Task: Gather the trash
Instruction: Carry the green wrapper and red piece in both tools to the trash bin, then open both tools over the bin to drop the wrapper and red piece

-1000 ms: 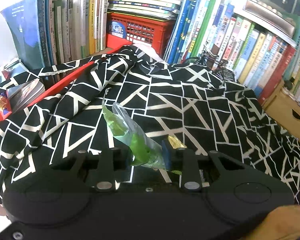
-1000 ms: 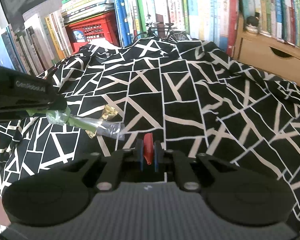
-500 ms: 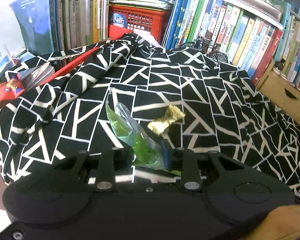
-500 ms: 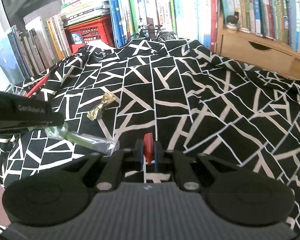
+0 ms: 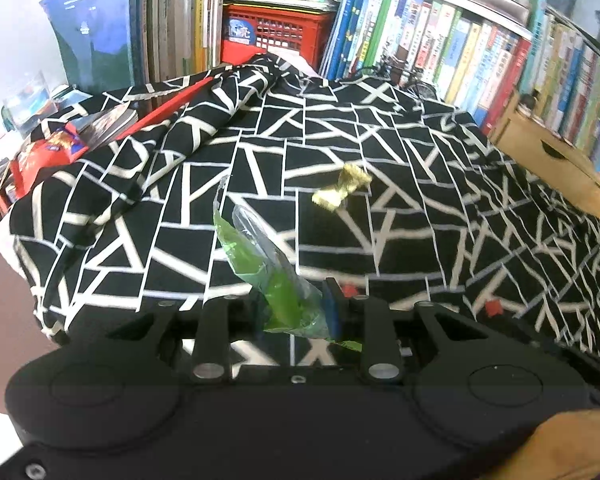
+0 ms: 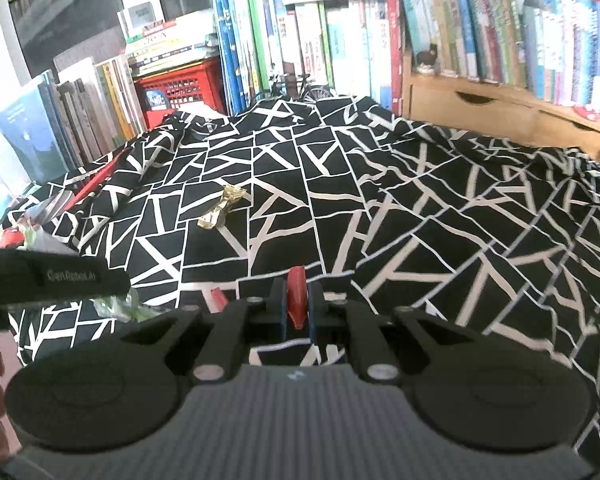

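Note:
My left gripper [image 5: 296, 308] is shut on a crumpled green and clear plastic wrapper [image 5: 272, 272], which sticks up and forward from the pads. It hangs over the near edge of a black cloth with white lines [image 5: 340, 132]. A gold foil wrapper [image 5: 342, 188] lies loose on the cloth ahead, also seen from the right as the gold foil wrapper [image 6: 222, 210]. My right gripper [image 6: 297, 304] is shut on a small red scrap [image 6: 297, 292]. The left gripper's body [image 6: 52, 276] shows at the left of the right wrist view. A second red scrap [image 6: 218, 300] lies on the cloth near it.
Rows of upright books [image 5: 440, 48] and a red plastic crate [image 5: 276, 32] stand behind the cloth. A wooden drawer unit [image 6: 480, 108] is at the back right, with a small model bicycle [image 6: 300, 88] beside it. A red snack pack [image 5: 48, 152] lies at the left edge.
Both grippers have drawn back toward the near edge of the cloth, so the gold wrapper now lies farther ahead. Each keeps its hold on its piece.

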